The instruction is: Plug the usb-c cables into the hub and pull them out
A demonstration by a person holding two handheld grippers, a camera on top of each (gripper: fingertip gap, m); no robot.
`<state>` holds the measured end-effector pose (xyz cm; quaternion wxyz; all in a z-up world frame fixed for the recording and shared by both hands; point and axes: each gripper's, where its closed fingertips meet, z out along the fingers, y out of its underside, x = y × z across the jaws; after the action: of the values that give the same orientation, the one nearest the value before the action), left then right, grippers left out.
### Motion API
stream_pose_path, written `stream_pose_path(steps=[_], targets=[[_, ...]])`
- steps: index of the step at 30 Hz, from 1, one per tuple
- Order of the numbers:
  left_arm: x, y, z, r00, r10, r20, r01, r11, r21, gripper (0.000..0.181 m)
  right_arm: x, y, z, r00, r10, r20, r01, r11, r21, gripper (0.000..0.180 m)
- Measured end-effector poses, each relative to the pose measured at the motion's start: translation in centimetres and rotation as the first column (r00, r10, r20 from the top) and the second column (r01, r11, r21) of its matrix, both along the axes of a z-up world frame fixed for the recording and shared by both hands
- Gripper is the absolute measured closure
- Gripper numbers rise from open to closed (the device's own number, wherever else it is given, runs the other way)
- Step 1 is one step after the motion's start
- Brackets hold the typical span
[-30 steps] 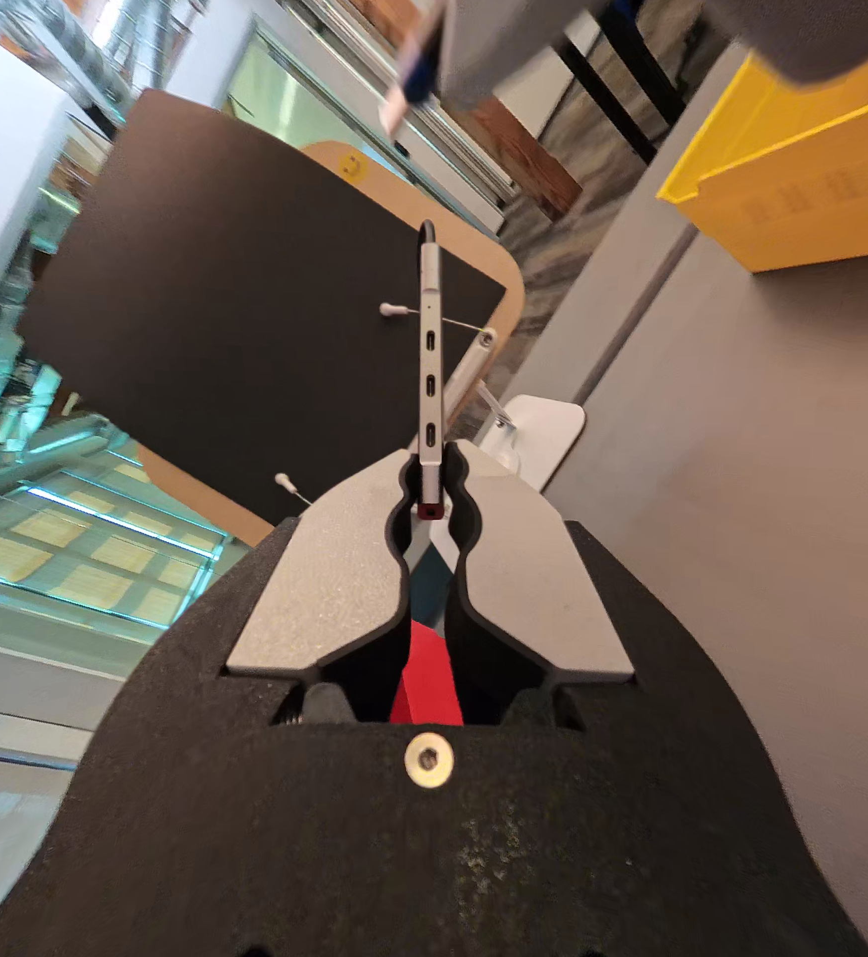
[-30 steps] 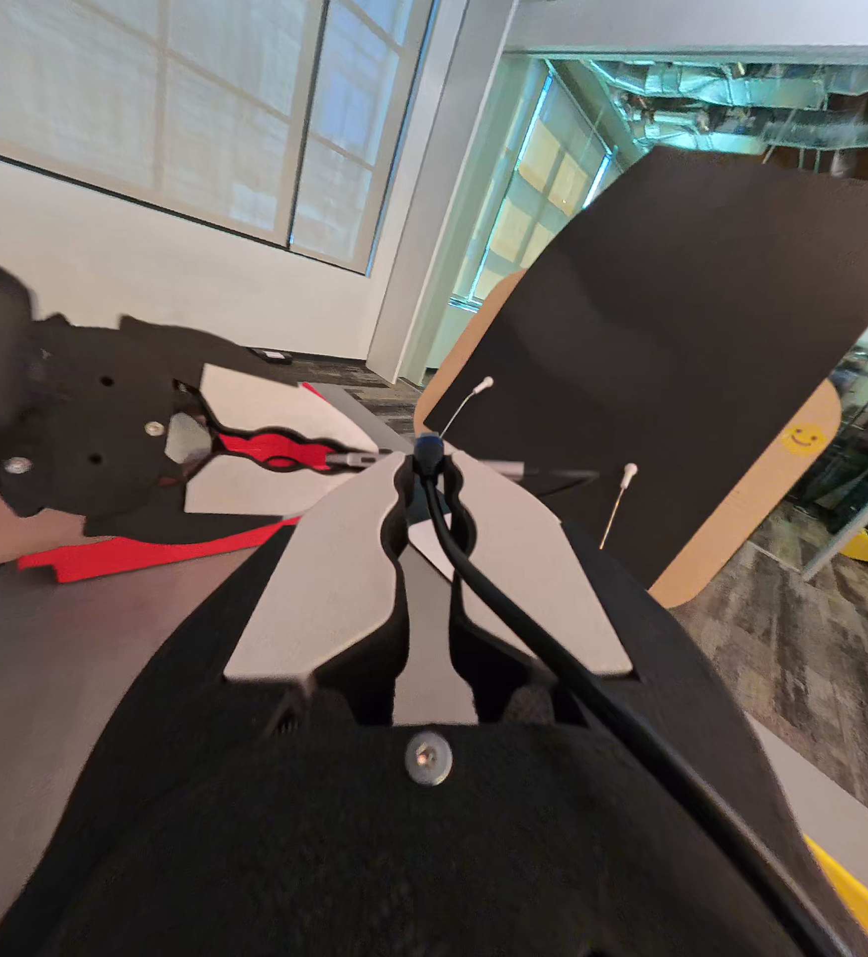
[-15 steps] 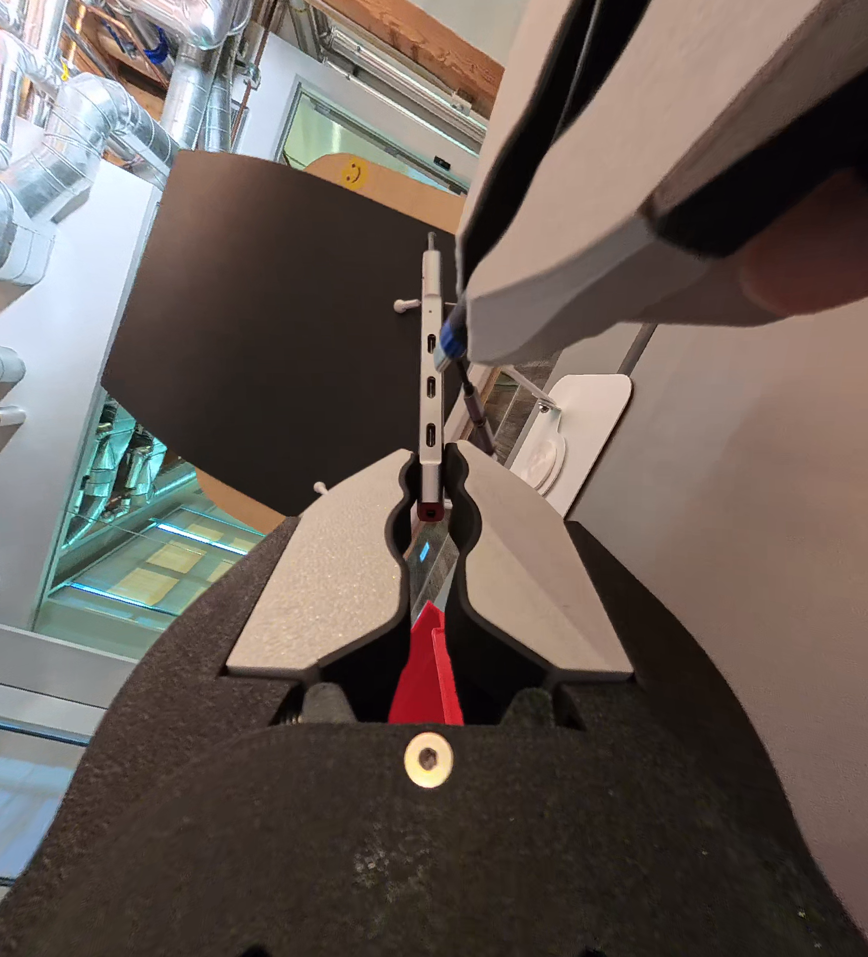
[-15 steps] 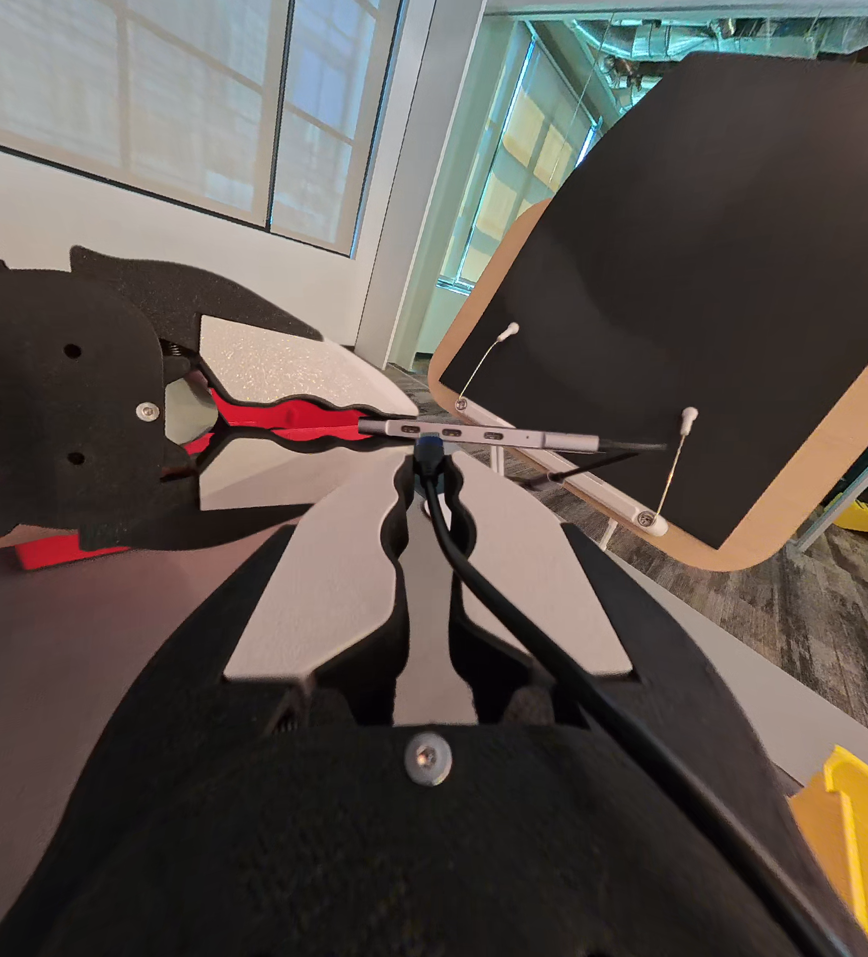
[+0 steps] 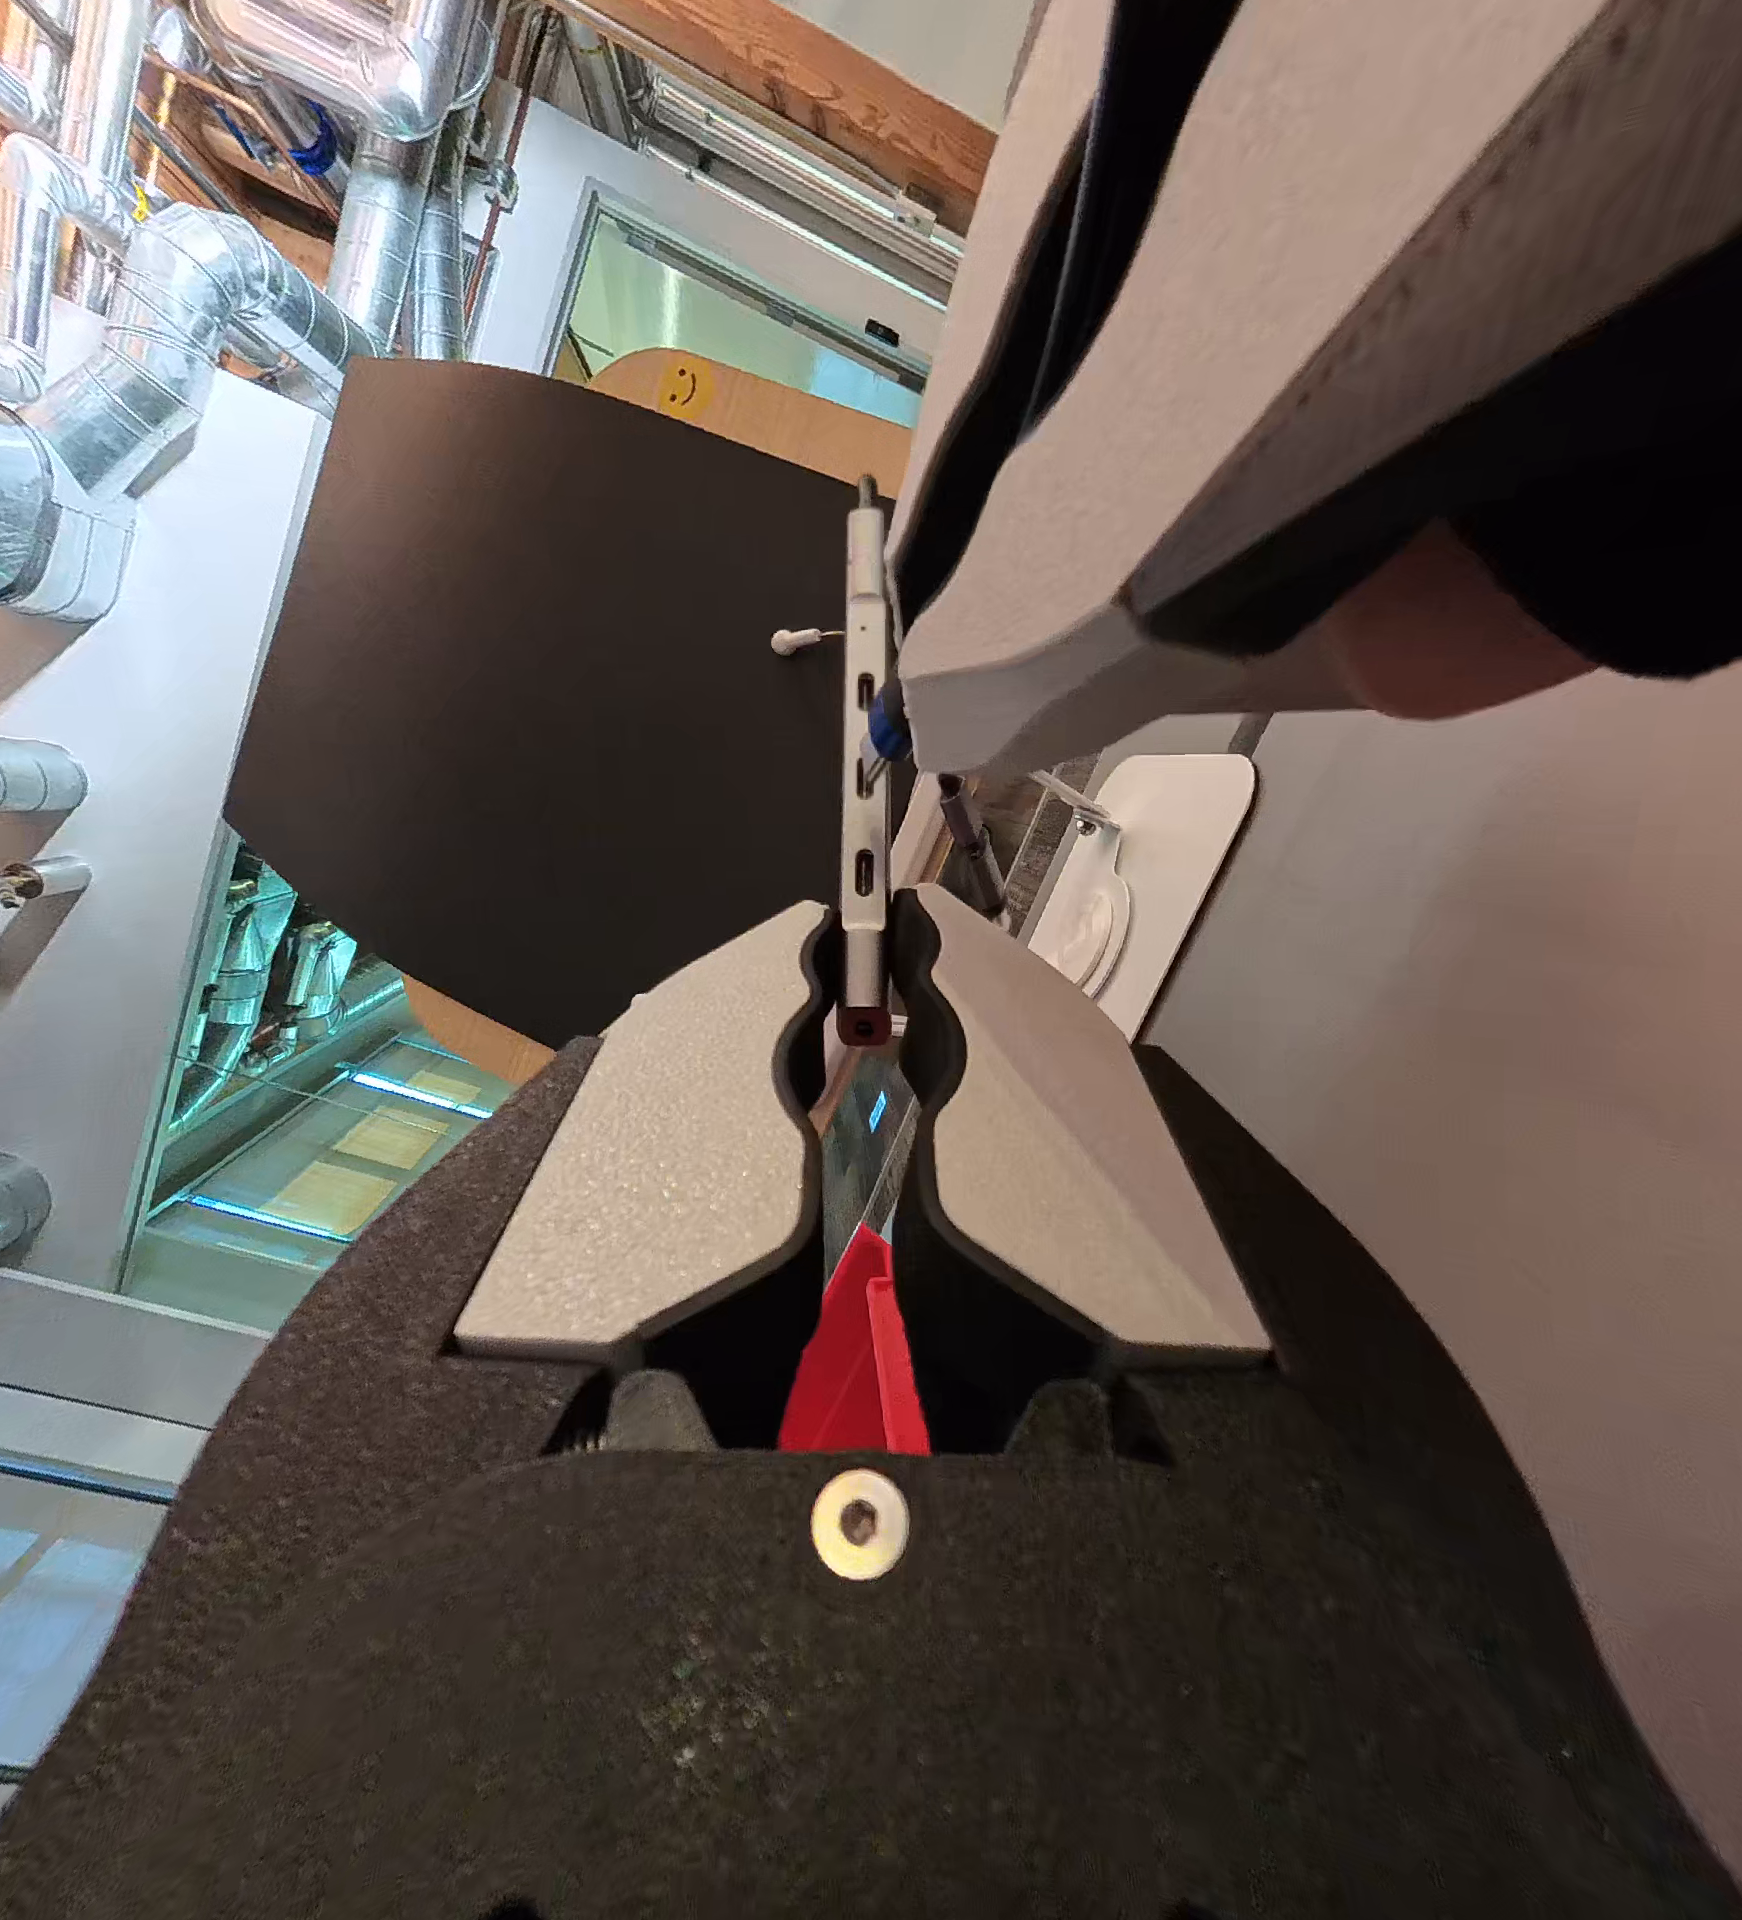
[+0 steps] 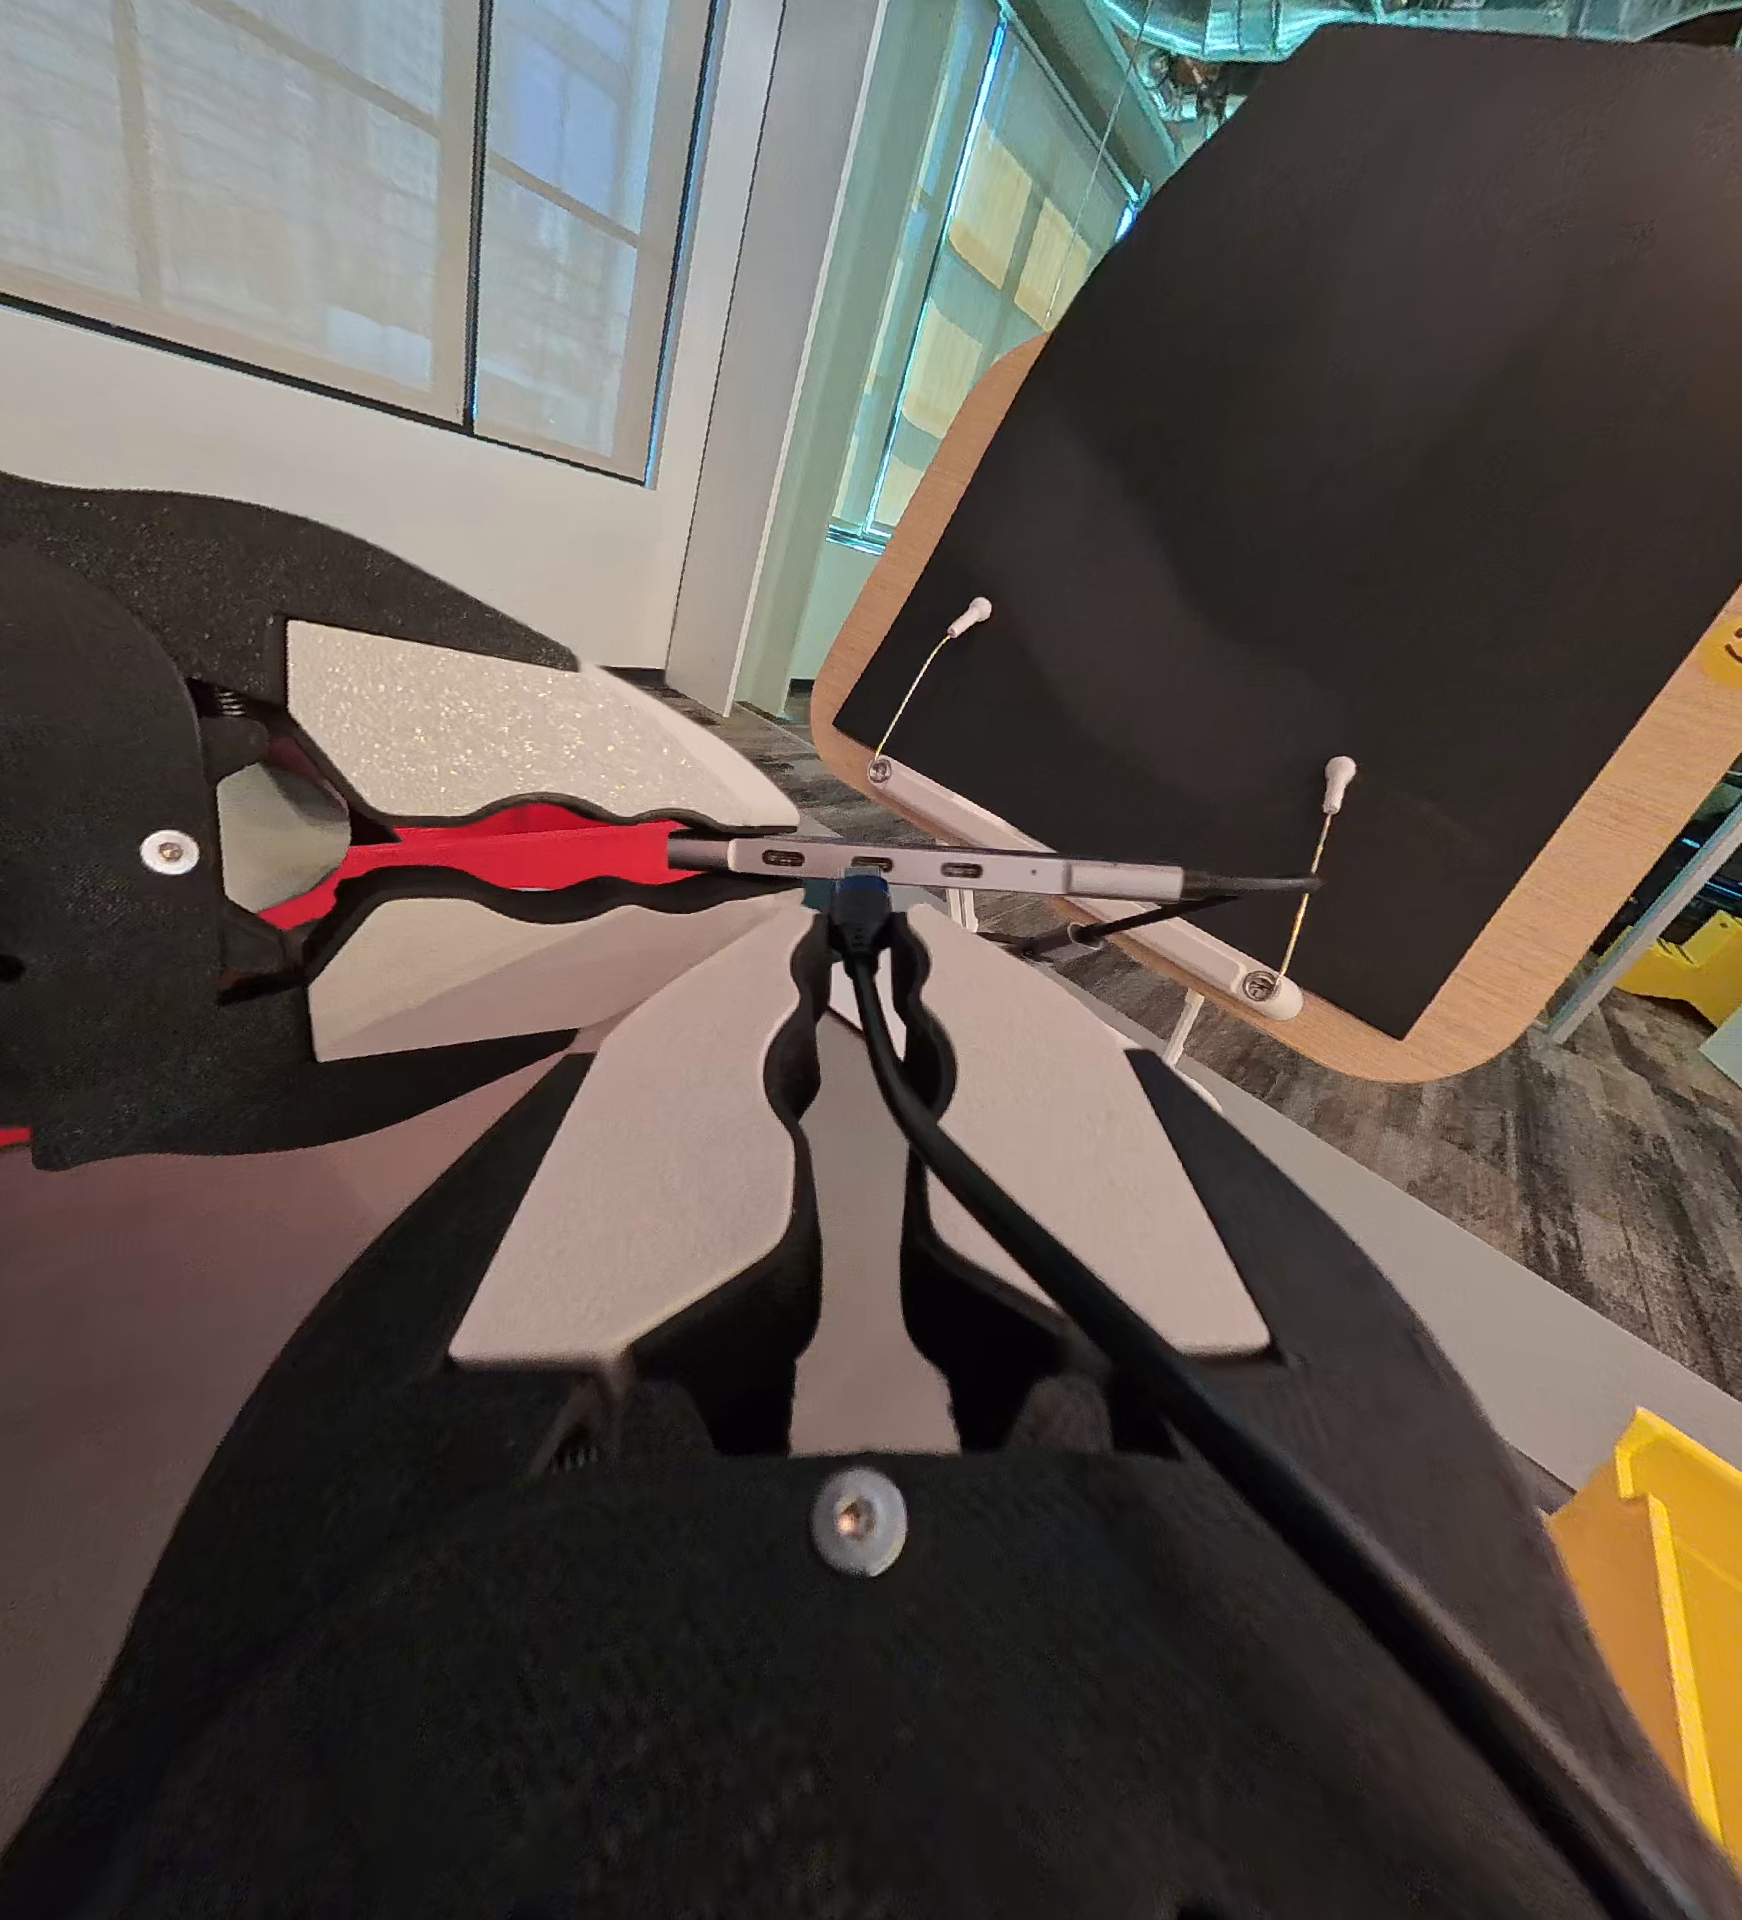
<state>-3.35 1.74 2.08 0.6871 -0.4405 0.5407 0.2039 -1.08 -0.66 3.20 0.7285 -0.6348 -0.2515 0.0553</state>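
My left gripper (image 5: pixel 865 920) is shut on one end of a slim silver hub (image 5: pixel 867 644), which sticks straight out past the fingertips with three ports on its side. The hub's own black cable leaves its far end. My right gripper (image 6: pixel 859 920) is shut on the blue-collared plug (image 6: pixel 859 902) of a black usb-c cable (image 6: pixel 1002 1174). It holds the plug's tip against the hub (image 6: pixel 1002 868) by the middle port. I cannot tell whether the tip is inside. The right gripper (image 5: pixel 960 696) fills the upper right of the left wrist view. The left gripper (image 6: pixel 742 862) shows at left in the right wrist view.
A black board with a wooden rim (image 6: pixel 1366 520) stands on a white stand (image 5: pixel 1158 862) behind the hub, beyond the grey table (image 5: pixel 1521 1143). A yellow bin (image 6: pixel 1729 1621) is at the lower right. A red part (image 5: pixel 856 1340) shows behind my left fingers. Less than 4 cm separates the two grippers' tips.
My right gripper has brought the cable plug from well away up to the hub's port side. The left gripper has kept its hold on the hub and tilted a little.
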Motion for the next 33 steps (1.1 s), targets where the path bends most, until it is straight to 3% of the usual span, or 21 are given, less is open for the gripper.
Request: stream_pose_path(steps=[23, 33], targets=[[0.6, -0.3, -0.4, 0.999, 0.004, -0.038, -0.003, 1.000, 0.014, 0.172, 0.4, 0.6, -0.7, 0.998, 0.018, -0.064, -0.024, 0.996, -0.085, 0.168], [0.8, -0.5, -0.6, 0.996, 0.010, -0.087, -0.005, 0.998, 0.061, 0.172, 0.5, 0.8, -1.0, 0.981, 0.064, -0.183, -0.098, 0.978, -0.184, 0.168]])
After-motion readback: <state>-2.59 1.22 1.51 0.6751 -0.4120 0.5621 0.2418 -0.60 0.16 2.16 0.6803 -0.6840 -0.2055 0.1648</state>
